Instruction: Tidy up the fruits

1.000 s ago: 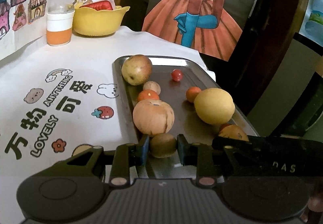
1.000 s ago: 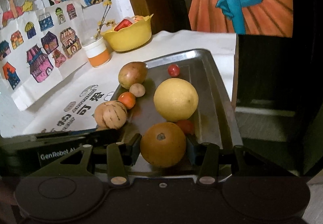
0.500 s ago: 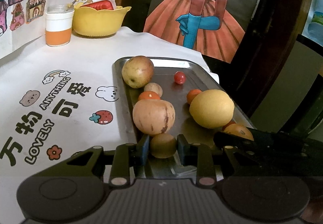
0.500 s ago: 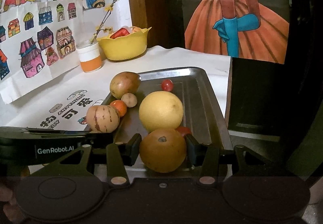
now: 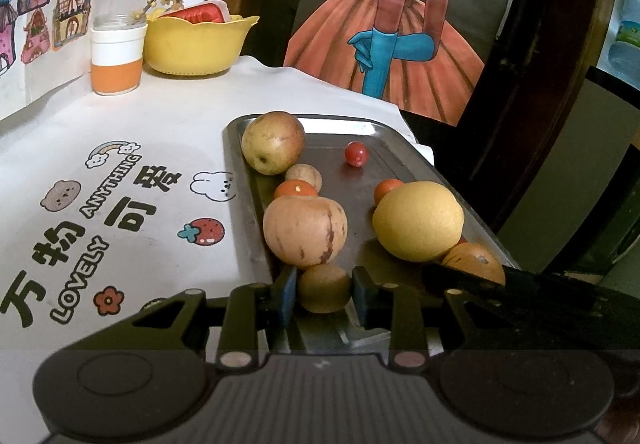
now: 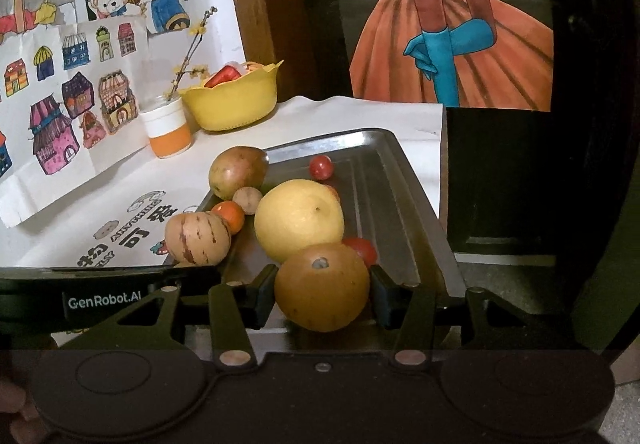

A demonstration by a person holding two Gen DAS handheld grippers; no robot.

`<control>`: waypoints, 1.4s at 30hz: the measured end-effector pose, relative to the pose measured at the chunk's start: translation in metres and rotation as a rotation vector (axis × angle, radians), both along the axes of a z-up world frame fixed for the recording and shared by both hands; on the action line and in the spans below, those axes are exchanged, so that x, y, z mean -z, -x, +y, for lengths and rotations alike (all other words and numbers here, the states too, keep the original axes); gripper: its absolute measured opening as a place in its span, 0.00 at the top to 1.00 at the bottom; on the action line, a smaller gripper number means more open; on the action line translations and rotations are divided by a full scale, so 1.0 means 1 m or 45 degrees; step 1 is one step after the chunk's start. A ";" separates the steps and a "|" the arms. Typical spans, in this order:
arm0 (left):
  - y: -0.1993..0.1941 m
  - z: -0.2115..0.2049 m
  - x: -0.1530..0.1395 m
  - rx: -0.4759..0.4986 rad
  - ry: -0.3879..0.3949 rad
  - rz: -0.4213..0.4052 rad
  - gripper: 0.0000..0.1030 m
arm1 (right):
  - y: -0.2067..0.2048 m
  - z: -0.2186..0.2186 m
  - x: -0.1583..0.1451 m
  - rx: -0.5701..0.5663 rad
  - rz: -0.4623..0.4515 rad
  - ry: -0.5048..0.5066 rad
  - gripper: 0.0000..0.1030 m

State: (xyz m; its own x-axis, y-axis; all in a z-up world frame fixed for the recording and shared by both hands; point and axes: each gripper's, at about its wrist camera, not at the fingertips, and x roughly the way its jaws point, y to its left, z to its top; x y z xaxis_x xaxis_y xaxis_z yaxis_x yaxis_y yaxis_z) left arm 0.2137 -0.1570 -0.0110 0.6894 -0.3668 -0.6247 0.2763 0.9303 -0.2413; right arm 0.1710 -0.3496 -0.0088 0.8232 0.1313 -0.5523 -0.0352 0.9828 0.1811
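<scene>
A metal tray [image 5: 384,132] [image 6: 404,212] holds several fruits. My left gripper [image 5: 323,294] is shut on a small brown kiwi [image 5: 324,288] at the tray's near end. Just behind the kiwi sits a striped tan melon [image 5: 305,230] [image 6: 198,238]. My right gripper [image 6: 322,290] is shut on a brownish orange [image 6: 322,287] [image 5: 474,264], held over the tray's near end. A large yellow citrus [image 5: 418,226] [image 6: 299,220] lies mid-tray. Farther back are an apple [image 5: 273,142] [image 6: 238,172], a small tangerine [image 5: 296,189] [image 6: 229,215] and a cherry tomato [image 5: 356,153] [image 6: 321,166].
A yellow bowl [image 5: 196,42] [image 6: 232,104] with red items and a white-and-orange cup [image 5: 117,60] [image 6: 167,130] stand at the table's back. The white printed tablecloth [image 5: 120,180] lies left of the tray. The table edge drops off right of the tray.
Both grippers have lifted and drawn back a little with their fruits held. The view over the tray has risen. The fruits on the tray have not shifted.
</scene>
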 end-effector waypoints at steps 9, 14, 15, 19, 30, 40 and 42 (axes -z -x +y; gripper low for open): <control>0.004 0.003 -0.003 0.004 0.030 0.005 0.65 | 0.003 0.000 0.000 0.006 -0.008 0.023 0.43; 0.010 0.003 -0.006 0.018 0.038 0.001 0.57 | 0.006 0.000 0.000 0.012 -0.014 0.038 0.38; 0.011 0.003 -0.006 0.018 0.039 0.000 0.56 | 0.007 0.000 0.000 0.013 -0.014 0.041 0.37; 0.016 0.004 -0.008 0.022 0.042 -0.008 0.55 | 0.014 0.000 0.000 0.017 -0.025 0.066 0.33; 0.032 0.013 -0.012 -0.030 0.030 -0.033 0.38 | 0.037 -0.002 -0.008 0.039 -0.088 0.135 0.21; 0.042 0.030 -0.016 -0.111 0.051 -0.071 0.30 | 0.045 0.000 -0.010 0.069 -0.100 0.140 0.12; 0.044 0.033 -0.017 -0.132 0.054 -0.081 0.24 | 0.047 0.001 -0.011 0.069 -0.109 0.142 0.10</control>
